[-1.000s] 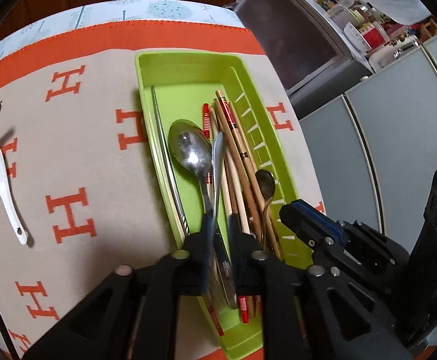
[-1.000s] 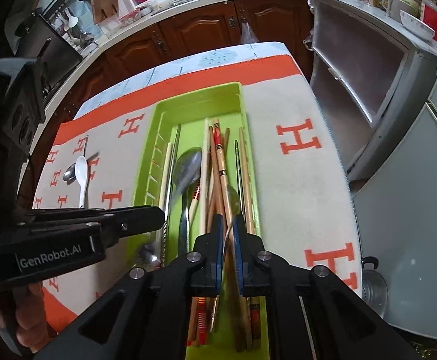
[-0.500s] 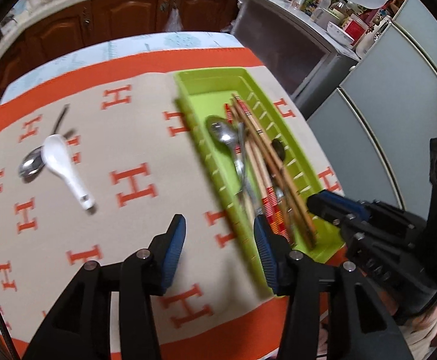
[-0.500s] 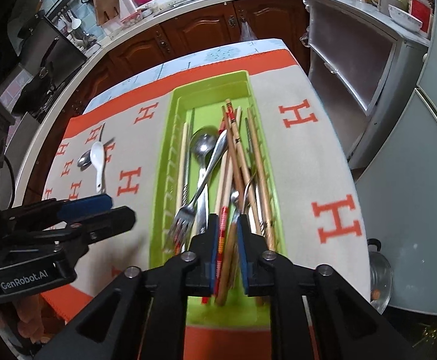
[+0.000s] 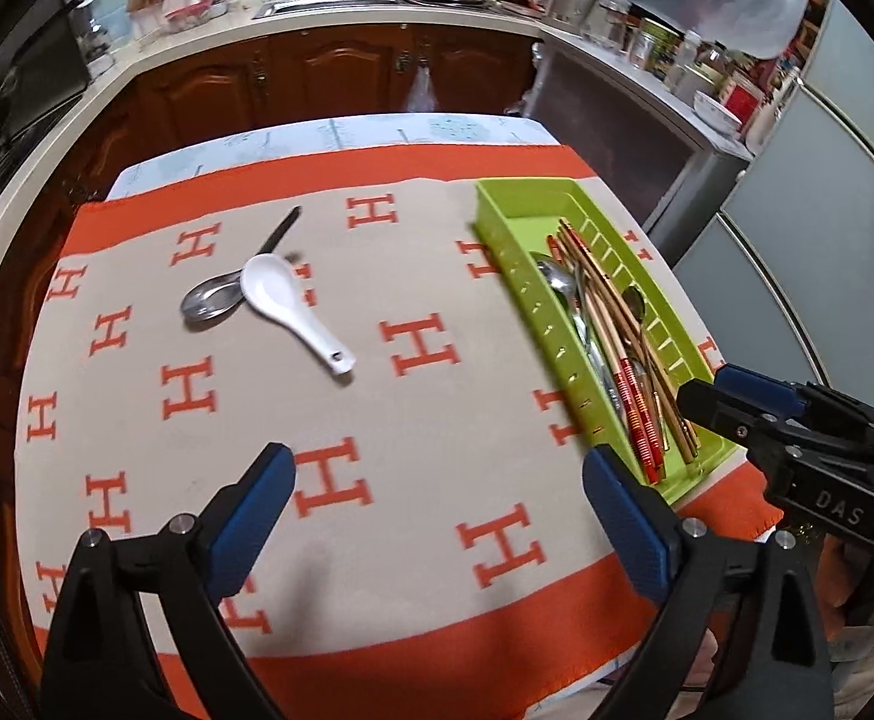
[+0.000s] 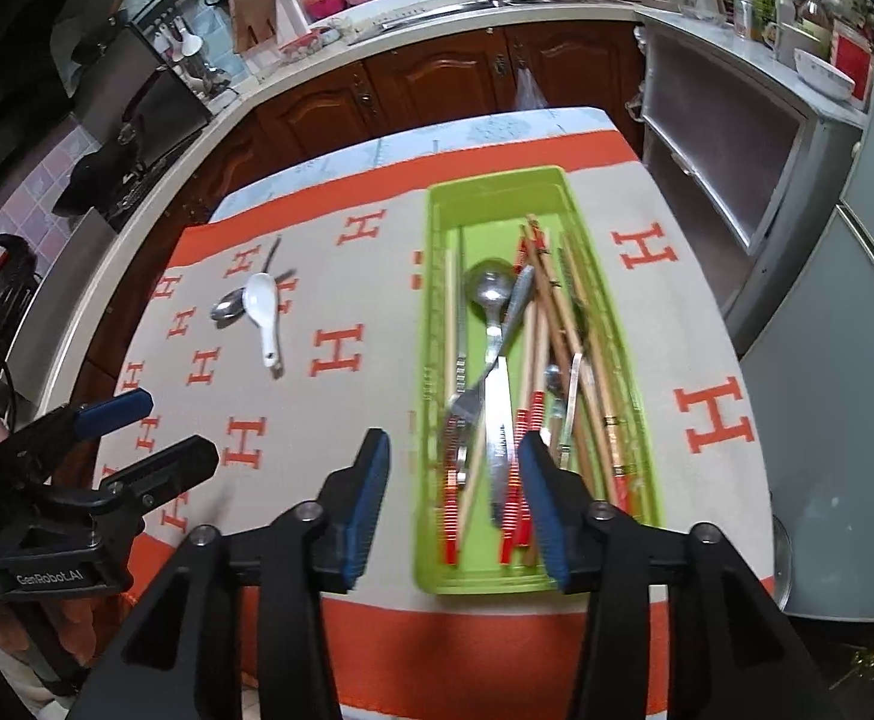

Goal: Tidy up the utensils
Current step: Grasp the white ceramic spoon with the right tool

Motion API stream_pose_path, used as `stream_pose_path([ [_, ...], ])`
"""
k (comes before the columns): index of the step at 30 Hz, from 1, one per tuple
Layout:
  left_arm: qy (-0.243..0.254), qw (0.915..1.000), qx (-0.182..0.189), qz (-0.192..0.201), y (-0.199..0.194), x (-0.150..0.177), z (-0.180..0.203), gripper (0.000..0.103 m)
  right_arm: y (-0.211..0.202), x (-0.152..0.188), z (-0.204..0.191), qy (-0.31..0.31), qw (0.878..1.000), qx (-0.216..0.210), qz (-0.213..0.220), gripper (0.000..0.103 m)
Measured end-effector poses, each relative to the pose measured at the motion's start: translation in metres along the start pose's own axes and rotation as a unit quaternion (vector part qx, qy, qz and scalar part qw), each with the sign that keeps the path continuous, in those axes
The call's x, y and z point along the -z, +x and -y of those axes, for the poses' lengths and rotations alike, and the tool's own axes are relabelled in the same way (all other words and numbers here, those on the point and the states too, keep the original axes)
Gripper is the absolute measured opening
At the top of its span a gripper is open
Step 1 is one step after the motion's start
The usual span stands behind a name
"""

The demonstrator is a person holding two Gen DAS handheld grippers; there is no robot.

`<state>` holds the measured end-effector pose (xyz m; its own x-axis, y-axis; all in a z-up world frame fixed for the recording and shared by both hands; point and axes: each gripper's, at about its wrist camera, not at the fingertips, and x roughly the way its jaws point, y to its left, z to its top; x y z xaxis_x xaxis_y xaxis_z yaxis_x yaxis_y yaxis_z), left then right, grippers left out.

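A green utensil tray [image 5: 514, 204] [image 6: 496, 186] lies on the right of the cloth and holds chopsticks [image 6: 562, 324], a metal spoon [image 6: 487, 291], a fork [image 6: 463, 414] and a knife [image 6: 499, 420]. A white ceramic spoon [image 5: 284, 306] [image 6: 260, 315] rests across a metal spoon [image 5: 209, 300] [image 6: 225, 307] on the cloth's left. My left gripper [image 5: 437, 516] is open and empty above the cloth's front middle. My right gripper [image 6: 451, 498] is open and empty over the tray's near end.
An orange and beige cloth with H marks [image 5: 419, 348] covers the table. Wooden kitchen cabinets [image 5: 341, 72] and a worktop stand behind. A steel cabinet [image 6: 730, 138] and grey appliance [image 6: 844, 360] stand close on the right.
Both grippers have opened and pulled back from the tray. The left one released the fork and swung left over the cloth. The right one released the chopsticks into the tray.
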<state>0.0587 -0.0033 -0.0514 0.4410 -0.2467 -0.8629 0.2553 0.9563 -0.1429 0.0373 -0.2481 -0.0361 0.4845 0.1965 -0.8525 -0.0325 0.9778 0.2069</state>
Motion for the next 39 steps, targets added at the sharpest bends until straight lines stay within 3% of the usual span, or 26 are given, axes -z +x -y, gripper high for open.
stream_pose_path([
  [8,-0.031,0.9994,-0.007,0.014,-0.009,0.005,-0.029,0.096,-0.005,-0.012,-0.044,-0.039,0.999,-0.019,0.003,0.057],
  [21,-0.068,0.9971,-0.021,0.027,-0.008,-0.007,-0.084,0.096,0.026,-0.048,-0.103,-0.095,0.995,-0.025,-0.011,0.057],
  [29,-0.066,0.9951,-0.054,0.049,-0.005,-0.024,-0.125,0.096,0.062,-0.076,-0.132,-0.105,0.993,-0.045,-0.032,0.057],
  [39,-0.058,0.9968,-0.053,0.019,0.033,-0.045,-0.166,0.094,0.144,-0.102,-0.163,-0.131,0.987,-0.059,-0.075,0.057],
])
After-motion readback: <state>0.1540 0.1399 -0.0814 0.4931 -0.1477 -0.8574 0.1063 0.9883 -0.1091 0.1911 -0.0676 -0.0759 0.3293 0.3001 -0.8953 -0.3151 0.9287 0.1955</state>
